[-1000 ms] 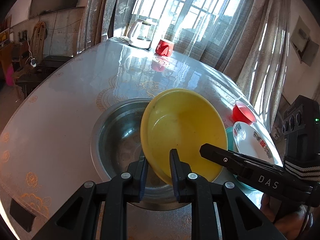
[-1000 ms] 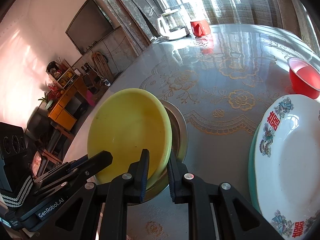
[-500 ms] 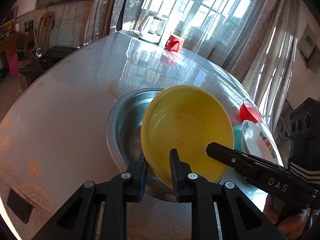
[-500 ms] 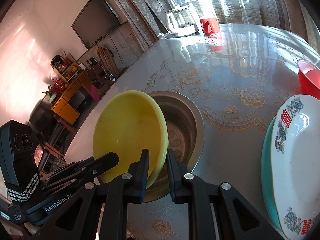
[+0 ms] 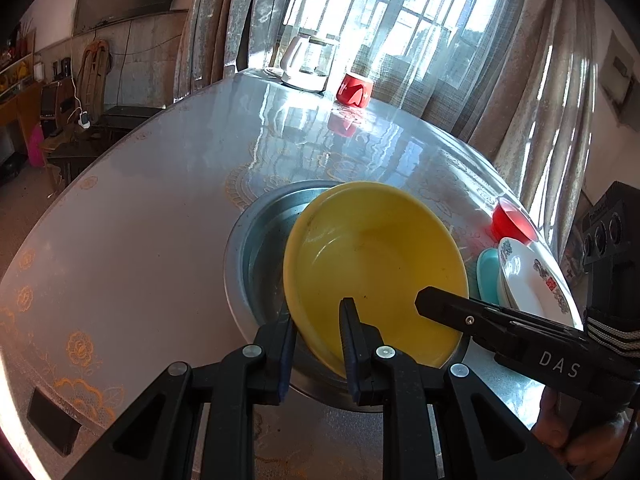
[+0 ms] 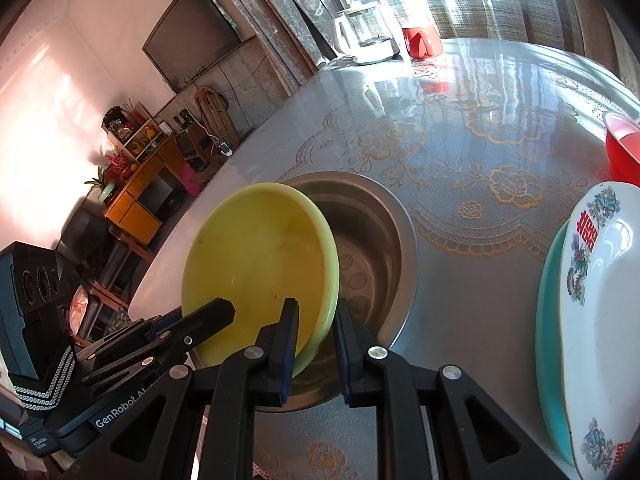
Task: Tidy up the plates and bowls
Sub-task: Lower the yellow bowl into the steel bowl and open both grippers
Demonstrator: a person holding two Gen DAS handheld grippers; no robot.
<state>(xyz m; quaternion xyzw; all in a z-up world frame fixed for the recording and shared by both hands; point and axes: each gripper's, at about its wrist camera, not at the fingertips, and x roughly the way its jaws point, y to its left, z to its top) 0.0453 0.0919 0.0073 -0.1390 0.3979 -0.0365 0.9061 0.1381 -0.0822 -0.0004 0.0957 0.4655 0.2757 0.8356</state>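
I have both grippers clamped on the yellow bowl (image 5: 376,276). My left gripper (image 5: 318,320) pinches its near rim; my right gripper (image 6: 316,320) pinches the rim at the other side. The bowl is tilted, held above the steel basin (image 6: 372,248) on the table (image 5: 140,220). Beside the basin, a white plate (image 6: 600,320) rests on a teal plate (image 6: 550,320), with a red bowl (image 6: 624,152) just beyond them. A kettle (image 5: 306,64) and red cup (image 5: 354,88) stand at the far edge.
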